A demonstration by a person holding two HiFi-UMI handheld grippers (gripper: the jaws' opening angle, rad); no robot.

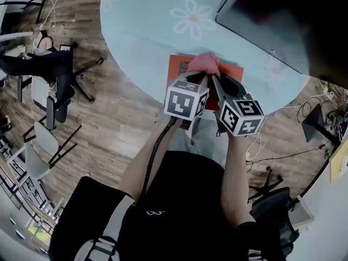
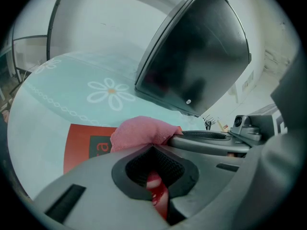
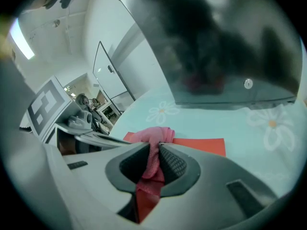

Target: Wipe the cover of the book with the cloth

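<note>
Pink cloth [image 3: 154,134] sits bunched where both tools meet. The right gripper [image 3: 154,152] has its jaws pressed together on a hanging fold of it, and the left gripper [image 2: 154,153] is closed on another strip of the same wad. The 2 grippers lie side by side, almost touching. The wad rests on the red-orange book [image 1: 175,69], towards its far edge. The book lies flat near the table's near rim, partly hidden in the head view by the 2 marker cubes. Beyond it and to the right stands a large dark monitor [image 1: 266,15], its screen leaning over the tabletop, apart from the book. The round table [image 1: 141,37] wears a pale blue-green cover printed with white daisies [image 1: 193,18]. Below is a wood-plank floor [image 1: 119,113], with black office chairs [image 1: 51,69] at the left and loose cables [image 1: 283,155] at the right
</note>
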